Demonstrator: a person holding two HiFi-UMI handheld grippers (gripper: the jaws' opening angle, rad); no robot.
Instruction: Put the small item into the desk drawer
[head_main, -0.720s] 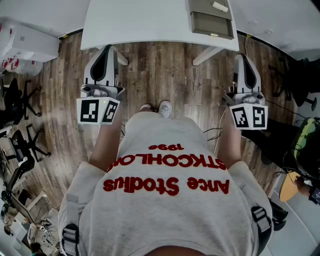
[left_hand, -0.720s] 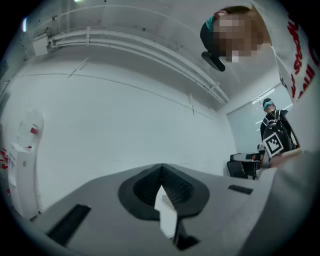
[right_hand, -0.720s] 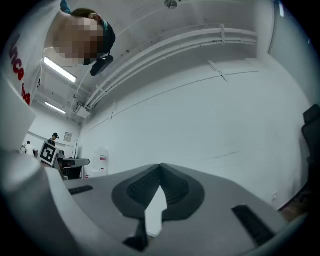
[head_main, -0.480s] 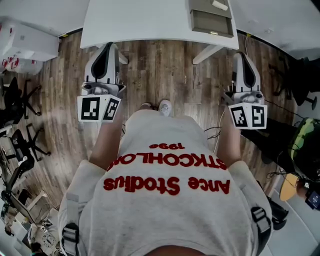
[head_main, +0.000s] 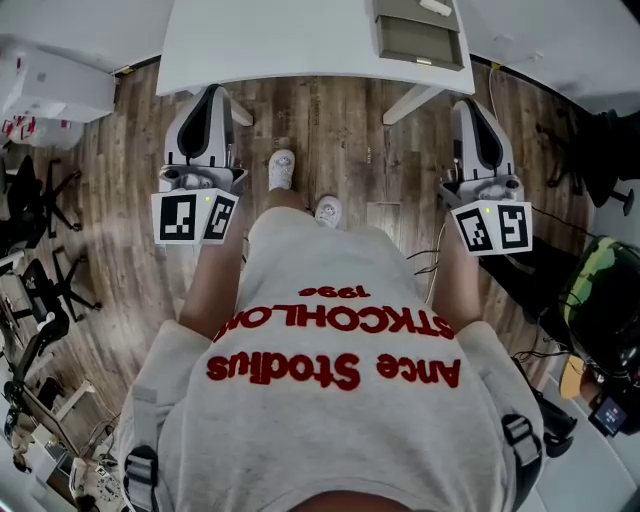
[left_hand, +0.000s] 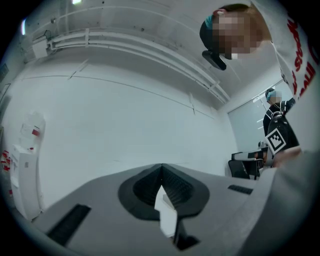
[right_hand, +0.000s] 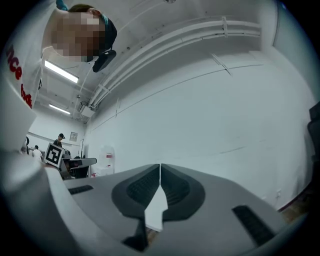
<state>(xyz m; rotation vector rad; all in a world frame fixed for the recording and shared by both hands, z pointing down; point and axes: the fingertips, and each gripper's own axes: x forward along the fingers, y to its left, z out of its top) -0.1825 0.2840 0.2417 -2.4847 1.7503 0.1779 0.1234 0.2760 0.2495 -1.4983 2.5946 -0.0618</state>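
The white desk (head_main: 290, 45) stands ahead of me at the top of the head view. Its drawer (head_main: 418, 42) is pulled open at the right, tan inside. A small white item (head_main: 436, 8) lies at the drawer's far end; whether it is inside or on the desk top I cannot tell. My left gripper (head_main: 212, 93) is held above the wooden floor, short of the desk's left leg, shut and empty. My right gripper (head_main: 466, 104) hovers below the drawer, also shut and empty. In both gripper views the jaws (left_hand: 161, 169) (right_hand: 160, 167) meet against a bare white wall.
Office chairs (head_main: 35, 250) crowd the left side and white boxes (head_main: 60, 85) sit at the back left. Cables (head_main: 425, 265) trail on the floor at the right beside dark gear (head_main: 600, 150). Another person (left_hand: 274, 107) stands far off in the left gripper view.
The person has stepped towards the desk, one shoe now forward. Both grippers have moved slightly nearer the desk, the right one more. Both stay shut.
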